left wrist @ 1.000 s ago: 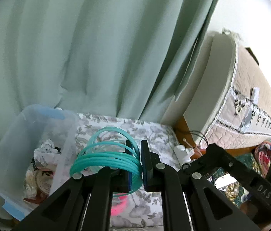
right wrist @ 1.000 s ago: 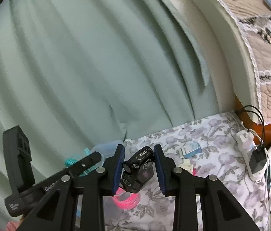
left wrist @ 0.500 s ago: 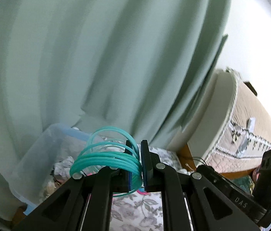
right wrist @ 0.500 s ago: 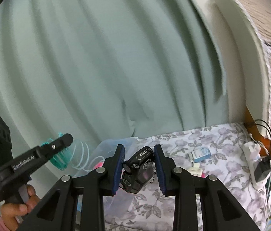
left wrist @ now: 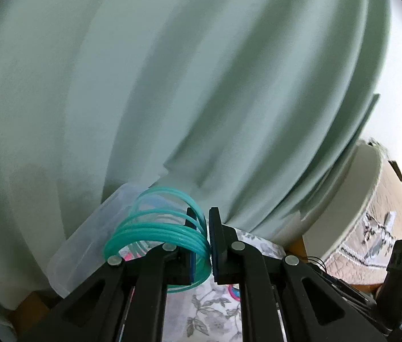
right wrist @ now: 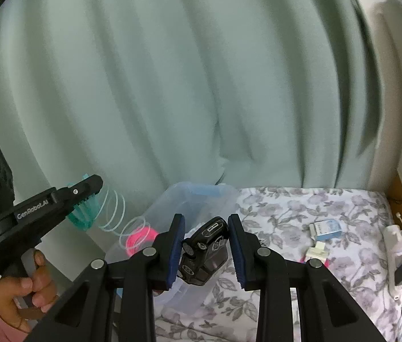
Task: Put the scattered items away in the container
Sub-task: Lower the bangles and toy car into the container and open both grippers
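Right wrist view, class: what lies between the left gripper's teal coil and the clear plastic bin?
A stretched run of pale spring loops spans the gap from the teal coil in the left gripper to a pink coil at the clear plastic bin.

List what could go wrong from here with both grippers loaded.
1. The spring toy stretches from the left gripper down to its pink end at the container; it may snag on the rim or spill outside.
2. The toy car sits tilted in the right gripper; it could slip.
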Demonstrator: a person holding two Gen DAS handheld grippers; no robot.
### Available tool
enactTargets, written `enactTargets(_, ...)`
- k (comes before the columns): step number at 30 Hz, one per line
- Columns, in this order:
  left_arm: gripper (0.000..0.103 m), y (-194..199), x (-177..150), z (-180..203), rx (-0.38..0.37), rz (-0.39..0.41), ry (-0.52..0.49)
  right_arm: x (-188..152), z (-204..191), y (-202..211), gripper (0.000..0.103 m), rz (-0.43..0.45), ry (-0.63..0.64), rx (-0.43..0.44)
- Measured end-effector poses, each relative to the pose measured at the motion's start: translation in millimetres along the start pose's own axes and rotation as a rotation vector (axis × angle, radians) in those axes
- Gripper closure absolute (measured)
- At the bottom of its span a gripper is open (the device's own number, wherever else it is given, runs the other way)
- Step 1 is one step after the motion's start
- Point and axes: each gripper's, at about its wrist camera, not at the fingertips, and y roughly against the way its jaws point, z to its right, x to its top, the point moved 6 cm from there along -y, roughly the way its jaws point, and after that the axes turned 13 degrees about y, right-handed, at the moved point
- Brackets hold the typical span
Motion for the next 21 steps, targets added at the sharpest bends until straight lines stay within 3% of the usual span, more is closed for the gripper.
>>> enactTargets(11,0.095,-21,12,-64,0.063,-0.032,0.108,-3,-47,-63,0.069,-0.117,0.089,0.051)
enactTargets(21,0.095,-48,0,-80,0.053,-0.128,0.097,-10,-73,-114,0.069,-0.199,0.144,0.097)
